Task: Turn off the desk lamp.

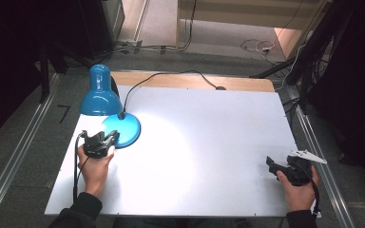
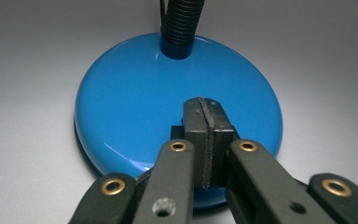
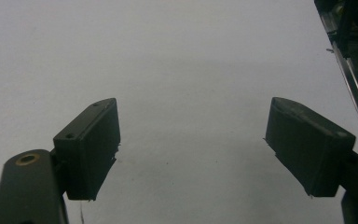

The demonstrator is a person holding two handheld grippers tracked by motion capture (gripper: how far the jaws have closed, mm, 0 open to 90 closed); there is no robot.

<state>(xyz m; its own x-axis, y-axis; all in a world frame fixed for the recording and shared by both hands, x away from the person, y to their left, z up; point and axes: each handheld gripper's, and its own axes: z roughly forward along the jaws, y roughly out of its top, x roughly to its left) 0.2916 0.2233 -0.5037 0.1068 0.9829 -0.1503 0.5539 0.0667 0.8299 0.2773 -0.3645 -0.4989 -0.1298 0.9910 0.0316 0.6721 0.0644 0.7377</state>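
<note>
The left hand-held gripper [image 2: 208, 140] has its jaws pressed together with nothing between them, its tips over the near part of the blue lamp base [image 2: 135, 102]. The lamp [image 1: 105, 102] stands near the desk's [image 1: 209, 142] far left corner. The right hand-held gripper [image 3: 191, 144] holds its jaws wide above bare desk by the right edge.

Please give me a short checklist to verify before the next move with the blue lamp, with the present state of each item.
1. Left tongs shut, tips together over the lamp base: ok.
2. Tips really pressing on the base: cannot tell.
3. Lamp lit, light on the table: ok.
4. Right tongs open, nothing between the jaws: ok.
5. Right tongs far from the lamp, near the table's right edge: ok.
6. Lamp cord running off the far edge, not under a hand: ok.
</note>
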